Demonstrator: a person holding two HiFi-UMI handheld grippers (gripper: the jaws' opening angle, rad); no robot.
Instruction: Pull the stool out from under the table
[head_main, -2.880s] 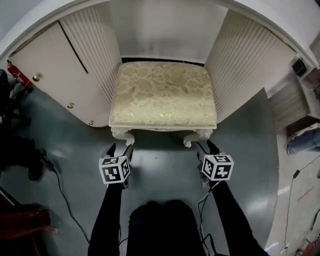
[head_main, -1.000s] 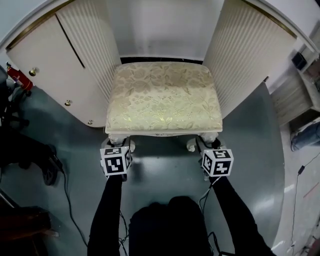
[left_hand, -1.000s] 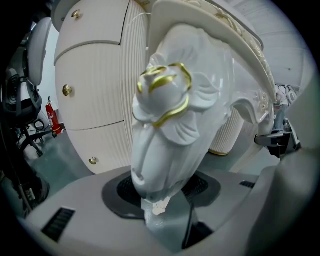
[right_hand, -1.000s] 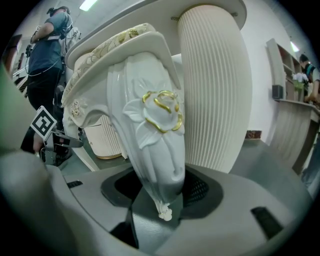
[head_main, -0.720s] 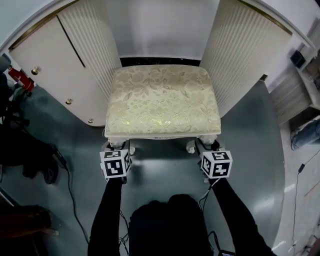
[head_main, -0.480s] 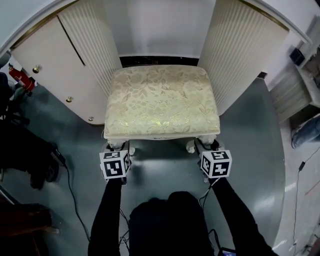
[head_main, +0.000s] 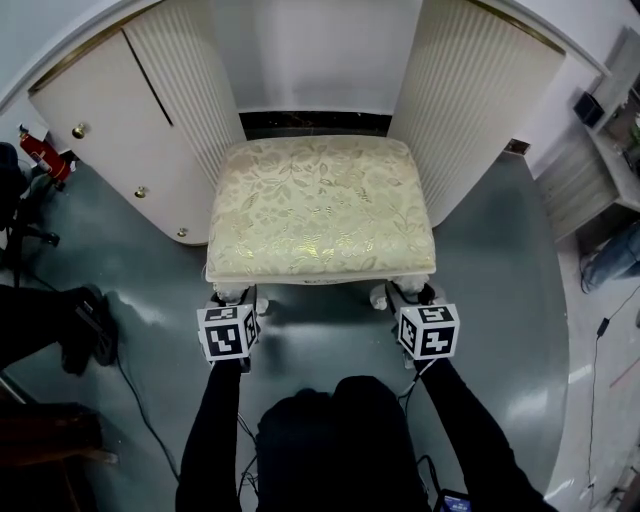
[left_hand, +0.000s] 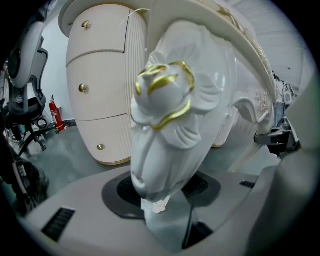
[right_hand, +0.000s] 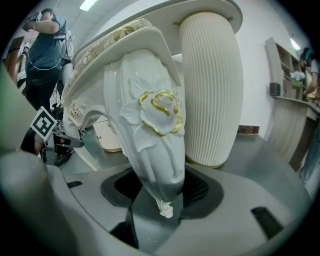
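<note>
Firmly held: stool (head_main: 320, 270) by both front legs

Glossy, white and carved, the left front leg (left_hand: 165, 150) is clamped in the left claw (head_main: 235, 297), the right front leg (right_hand: 150, 145) in the right claw (head_main: 408, 294). Each leg bears a gilt-edged rose (right_hand: 161, 112). Its cream floral brocade cushion (head_main: 320, 200) sits between the bench (head_main: 320, 40) and its ribbed pedestals (head_main: 475, 105).

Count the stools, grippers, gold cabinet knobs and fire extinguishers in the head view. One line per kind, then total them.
stool: 1
grippers: 2 (left gripper, right gripper)
gold knobs: 3
fire extinguisher: 1
Total: 7
</note>
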